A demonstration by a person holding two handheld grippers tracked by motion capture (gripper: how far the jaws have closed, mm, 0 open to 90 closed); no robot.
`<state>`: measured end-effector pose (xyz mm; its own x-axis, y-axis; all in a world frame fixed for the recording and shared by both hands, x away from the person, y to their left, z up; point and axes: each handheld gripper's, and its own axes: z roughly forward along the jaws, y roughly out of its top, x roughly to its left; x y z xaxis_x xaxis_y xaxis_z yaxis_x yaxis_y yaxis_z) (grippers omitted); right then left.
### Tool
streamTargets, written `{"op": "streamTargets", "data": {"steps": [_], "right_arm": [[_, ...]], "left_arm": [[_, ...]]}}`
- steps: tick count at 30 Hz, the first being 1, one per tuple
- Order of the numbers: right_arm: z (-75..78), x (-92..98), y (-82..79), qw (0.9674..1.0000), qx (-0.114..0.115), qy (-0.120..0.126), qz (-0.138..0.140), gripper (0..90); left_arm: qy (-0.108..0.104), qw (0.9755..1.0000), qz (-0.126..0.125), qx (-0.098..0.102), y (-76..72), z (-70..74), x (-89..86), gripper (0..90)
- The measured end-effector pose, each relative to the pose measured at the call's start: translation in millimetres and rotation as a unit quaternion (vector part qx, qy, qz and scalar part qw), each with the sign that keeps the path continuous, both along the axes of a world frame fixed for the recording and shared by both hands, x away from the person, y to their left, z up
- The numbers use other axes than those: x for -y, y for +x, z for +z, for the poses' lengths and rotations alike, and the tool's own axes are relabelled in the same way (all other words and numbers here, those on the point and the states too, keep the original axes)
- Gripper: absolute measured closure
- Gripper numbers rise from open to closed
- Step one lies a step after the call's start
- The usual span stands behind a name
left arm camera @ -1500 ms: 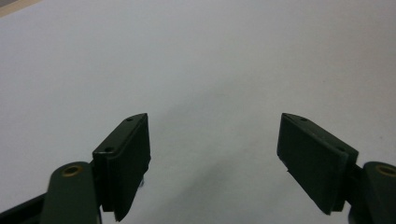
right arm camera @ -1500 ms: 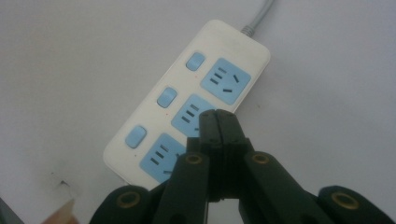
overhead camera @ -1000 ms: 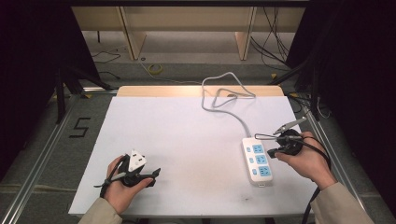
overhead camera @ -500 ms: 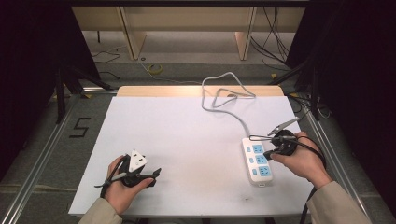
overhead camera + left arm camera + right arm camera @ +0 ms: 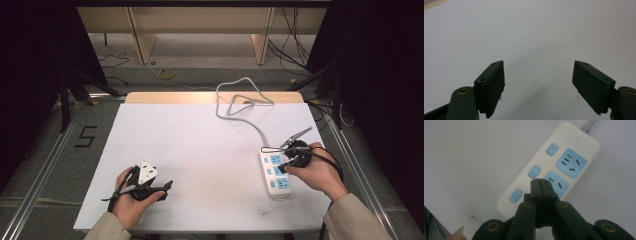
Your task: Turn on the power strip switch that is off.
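R hand (image 5: 315, 172) shifted onto power strip (image 5: 276, 172), fingers closed, empty | L fingers (image 5: 491, 85) wide open, empty

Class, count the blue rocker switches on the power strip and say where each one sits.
3, in a row along one long side of the strip: one by the cable end, one in the middle, one by the far end.

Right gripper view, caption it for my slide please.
Shut right tongs poised over the white power strip, near its middle blue switch.
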<state>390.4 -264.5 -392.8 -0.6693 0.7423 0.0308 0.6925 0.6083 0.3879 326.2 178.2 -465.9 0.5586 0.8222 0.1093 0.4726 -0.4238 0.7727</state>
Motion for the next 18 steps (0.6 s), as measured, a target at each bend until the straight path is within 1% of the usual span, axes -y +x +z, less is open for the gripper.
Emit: {"op": "streamTargets", "data": {"steps": [9, 11, 15, 18], "right_arm": [[-4.5, -5.4, 1.1, 0.9999, -0.012, -0.001, 0.003, 90.0], [-5.5, -6.6, 1.5, 0.9999, -0.011, -0.001, 0.005, 90.0], [-5.4, -8.6, 1.6, 0.9999, -0.016, -0.002, 0.005, 90.0], [-5.5, -10.2, 1.2, 0.9998, -0.017, -0.002, 0.010, 90.0]], "left_arm": [[0.001, 1.0000, 0.000, 0.001, -0.2, 0.6, -0.1, 26.0], [0.001, 1.0000, 0.001, 0.001, -0.2, 0.5, -0.2, 25.9], [0.001, 1.0000, 0.001, 0.002, -0.5, 0.9, -0.1, 25.9], [0.000, 1.0000, 0.001, 0.002, -0.5, 0.9, -0.2, 25.9]]}}
